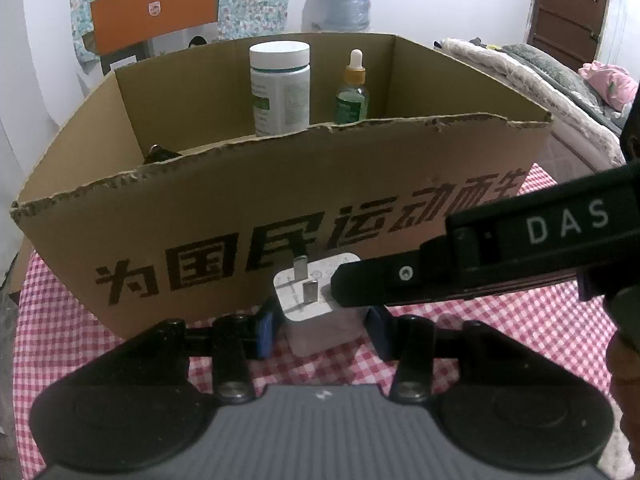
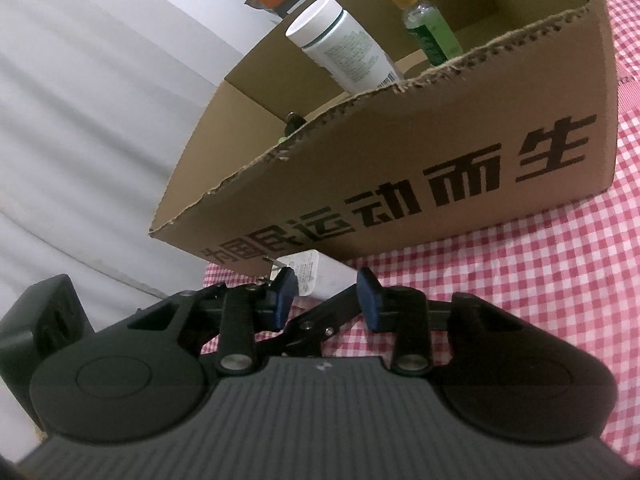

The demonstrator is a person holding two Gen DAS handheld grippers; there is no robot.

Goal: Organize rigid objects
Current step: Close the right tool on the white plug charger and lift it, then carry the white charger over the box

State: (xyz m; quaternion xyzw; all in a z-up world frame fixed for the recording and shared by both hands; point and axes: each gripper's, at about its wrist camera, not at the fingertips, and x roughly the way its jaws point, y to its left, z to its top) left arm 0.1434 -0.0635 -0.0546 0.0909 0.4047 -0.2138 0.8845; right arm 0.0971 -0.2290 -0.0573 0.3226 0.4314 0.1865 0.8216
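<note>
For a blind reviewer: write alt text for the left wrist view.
The left gripper brackets a white plug adapter on the checked tablecloth, the right gripper's finger touching its top. Behind stands a cardboard box holding a white jar and dropper bottle.

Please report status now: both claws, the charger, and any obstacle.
Left claw shut on white charger, prongs up. Right claw open, beside charger. Cardboard box wall directly ahead; white jar, dropper bottle inside.
</note>
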